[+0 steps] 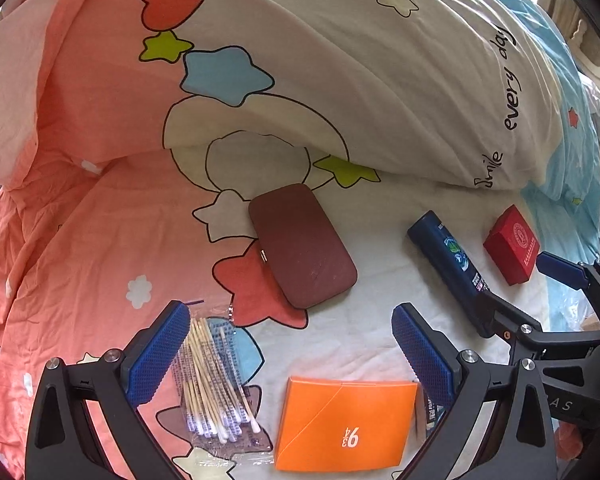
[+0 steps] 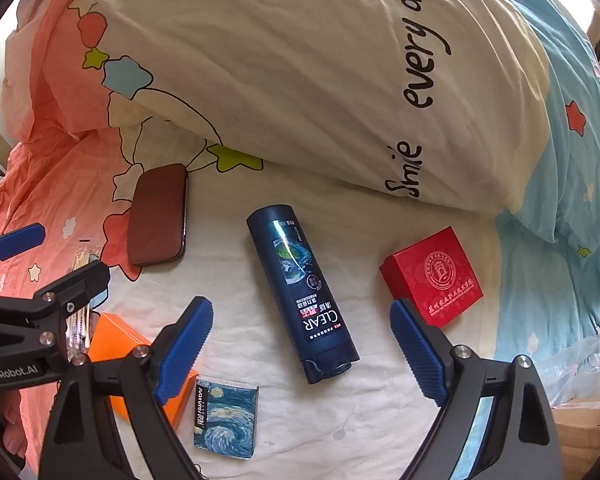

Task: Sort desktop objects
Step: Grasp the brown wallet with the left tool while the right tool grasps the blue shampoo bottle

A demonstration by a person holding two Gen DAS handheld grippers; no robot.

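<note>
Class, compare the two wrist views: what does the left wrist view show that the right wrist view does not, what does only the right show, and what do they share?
Only the left wrist view shows the whole bag of cotton swabs and the orange box's full top with its white number.

Only the right wrist view shows the starry-night patterned box whole and the shampoo bottle's CLEAR label.

Both show the brown case, red box, bottle, orange box and printed bedding. Each shows the other gripper: right gripper and left gripper, both open and empty.
</note>
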